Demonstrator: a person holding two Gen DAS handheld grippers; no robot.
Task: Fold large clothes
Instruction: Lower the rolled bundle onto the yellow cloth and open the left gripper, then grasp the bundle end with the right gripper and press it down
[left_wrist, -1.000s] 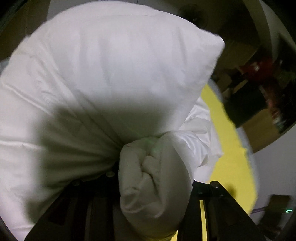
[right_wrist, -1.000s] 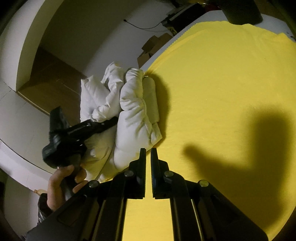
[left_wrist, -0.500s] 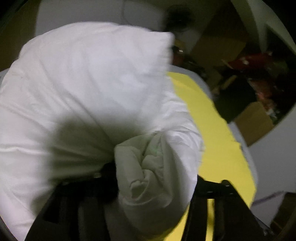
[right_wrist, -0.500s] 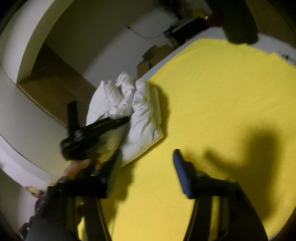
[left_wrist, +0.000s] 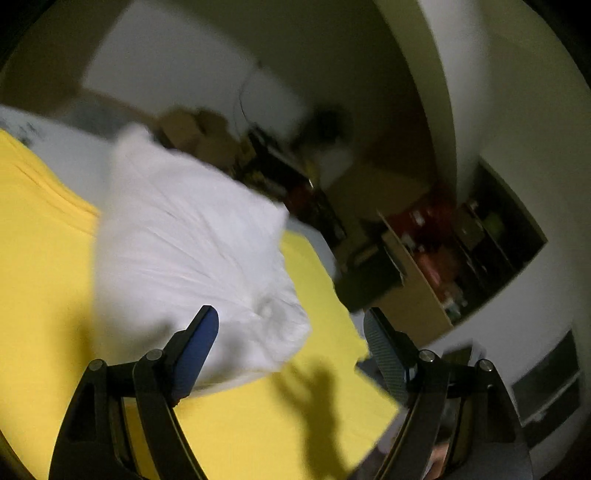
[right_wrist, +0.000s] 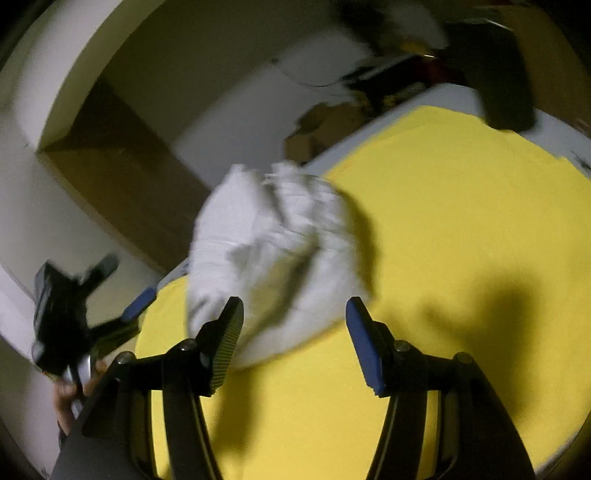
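Padding makes that white jacket (left_wrist: 192, 258) look light, soft and springy, bundled near the yellow sheet's (left_wrist: 48, 258) edge. Both the left gripper (left_wrist: 291, 332) and right gripper (right_wrist: 295, 317) have just spread apart, empty. I'd pinch a seam or hem.

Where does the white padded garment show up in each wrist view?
Left wrist: white padded garment, left of centre, lying on the yellow sheet, beyond the open fingers.
Right wrist: white padded garment, centre-left, at the sheet's left edge.
Shared landmark: the cardboard boxes behind the garment.
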